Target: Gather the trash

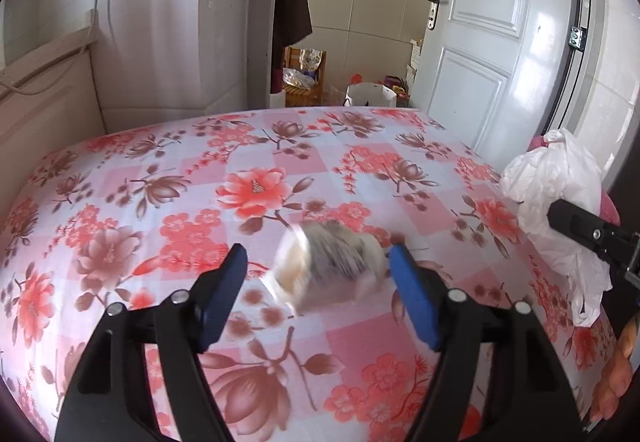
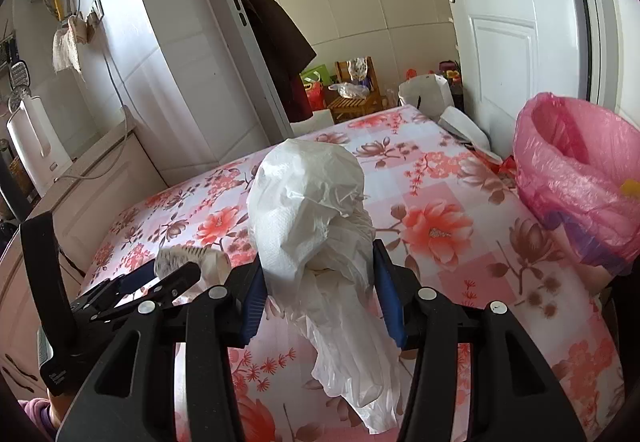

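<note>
Right tongs (image 2: 318,288) pinch a crumpled white plastic bag (image 2: 310,201) at its gathered waist; it looks light, soft and slippery, best held where bunched. Left tongs (image 1: 316,278) stand wide around a blurred paper cup (image 1: 328,266), light and crushable, on the flowered worktop (image 1: 160,201). A pink-lined bin (image 2: 580,177) sits at two o'clock.

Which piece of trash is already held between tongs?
The white crumpled plastic bag, clamped in the right tongs. The blurred paper cup lies loose between the open left tongs.
</note>
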A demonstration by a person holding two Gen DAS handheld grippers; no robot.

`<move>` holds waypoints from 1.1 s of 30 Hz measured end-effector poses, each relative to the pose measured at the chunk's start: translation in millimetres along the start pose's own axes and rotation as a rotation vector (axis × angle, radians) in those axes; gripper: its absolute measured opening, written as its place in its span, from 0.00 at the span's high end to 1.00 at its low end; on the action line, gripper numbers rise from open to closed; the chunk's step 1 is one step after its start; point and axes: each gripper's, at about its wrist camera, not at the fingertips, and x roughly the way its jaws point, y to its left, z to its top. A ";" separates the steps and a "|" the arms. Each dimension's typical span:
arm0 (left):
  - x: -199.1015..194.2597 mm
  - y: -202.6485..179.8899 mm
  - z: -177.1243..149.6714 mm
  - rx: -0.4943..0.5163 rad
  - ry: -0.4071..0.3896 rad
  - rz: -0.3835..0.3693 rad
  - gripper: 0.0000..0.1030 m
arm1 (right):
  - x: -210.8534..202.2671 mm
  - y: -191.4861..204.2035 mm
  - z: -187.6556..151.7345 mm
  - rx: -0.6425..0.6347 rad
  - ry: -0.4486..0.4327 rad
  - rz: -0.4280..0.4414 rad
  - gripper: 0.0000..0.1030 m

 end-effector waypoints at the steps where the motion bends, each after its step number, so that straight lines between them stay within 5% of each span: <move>1: 1.0 0.4 -0.1 0.003 0.005 0.002 0.30 | -0.1 0.0 -0.5 0.002 0.000 0.001 0.54; 7: 15.9 6.0 -0.3 -0.039 0.046 -0.038 0.27 | 3.0 -0.2 -5.5 0.006 0.018 0.008 0.54; 20: 1.3 -23.2 -36.4 0.061 0.072 -0.079 0.27 | -2.0 -4.4 -18.2 0.001 0.035 0.002 0.54; 22: -0.5 -20.5 -34.9 0.041 0.050 -0.084 0.31 | -4.4 -4.5 -23.1 -0.002 0.041 -0.004 0.54; 23: -0.9 -20.7 -34.4 0.045 0.045 -0.089 0.41 | -5.5 -4.7 -24.7 -0.003 0.043 -0.006 0.54; 33: -24.0 -25.5 -37.1 0.066 -0.007 -0.104 0.42 | -27.8 2.6 -35.7 -0.039 0.035 -0.020 0.54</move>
